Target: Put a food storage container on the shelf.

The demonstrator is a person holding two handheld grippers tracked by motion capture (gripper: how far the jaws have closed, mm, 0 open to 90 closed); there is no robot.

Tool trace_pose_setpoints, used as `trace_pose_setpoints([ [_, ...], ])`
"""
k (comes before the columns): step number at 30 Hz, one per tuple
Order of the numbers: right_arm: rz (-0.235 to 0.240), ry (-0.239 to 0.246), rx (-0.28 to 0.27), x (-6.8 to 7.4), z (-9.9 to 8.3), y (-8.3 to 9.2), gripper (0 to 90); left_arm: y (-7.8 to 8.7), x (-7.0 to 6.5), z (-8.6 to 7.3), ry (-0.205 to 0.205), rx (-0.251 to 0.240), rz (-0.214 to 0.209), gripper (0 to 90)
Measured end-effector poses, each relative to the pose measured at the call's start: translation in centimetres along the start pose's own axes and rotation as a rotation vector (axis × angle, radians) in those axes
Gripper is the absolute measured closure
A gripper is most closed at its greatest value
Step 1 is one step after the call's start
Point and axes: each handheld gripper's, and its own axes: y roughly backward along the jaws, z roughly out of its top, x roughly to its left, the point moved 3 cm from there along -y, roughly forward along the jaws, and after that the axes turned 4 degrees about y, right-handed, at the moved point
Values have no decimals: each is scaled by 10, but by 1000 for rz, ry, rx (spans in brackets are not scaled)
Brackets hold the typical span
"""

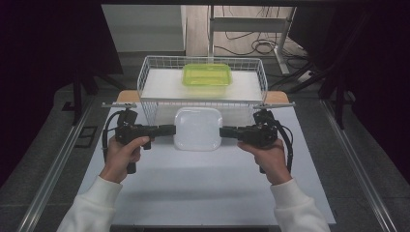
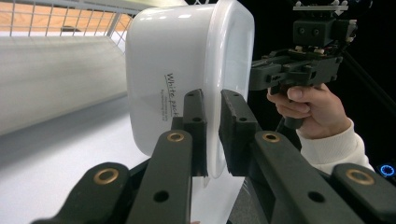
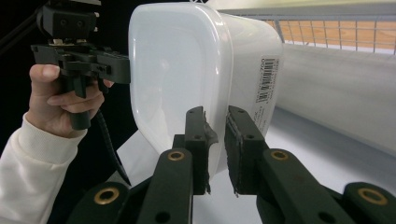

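in the high view, the white box (image 1: pixel 197 128) sits between your two grippers, in front of the wire basket (image 1: pixel 150 79), above the white table (image 1: pixel 203 179). your left gripper (image 1: pixel 170 129) holds its left edge and your right gripper (image 1: pixel 224 132) holds its right edge. a green box (image 1: pixel 207 75) lies inside the basket.

in the left gripper view, your left gripper (image 2: pixel 212 116) is closed on the rim of the white box (image 2: pixel 173 56), one jaw on each side of the rim. on the wall of the box you can read "white pack"; the smaller lines under it are too small to read.

in the right gripper view, your right gripper (image 3: pixel 215 135) also clamps the rim of the white box (image 3: pixel 177 65). a barcode sticker (image 3: pixel 266 79) is on the side wall; its numbers are not readable.
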Motion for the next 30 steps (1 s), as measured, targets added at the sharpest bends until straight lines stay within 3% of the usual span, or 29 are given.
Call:
trace_pose_setpoints([
  [15,-15,20,-20,-3,17,4,789,-2,-3,20,-27,-7,4,814],
  [30,-13,24,-38,-4,33,6,789,-1,-2,36,-26,-24,-5,814],
])
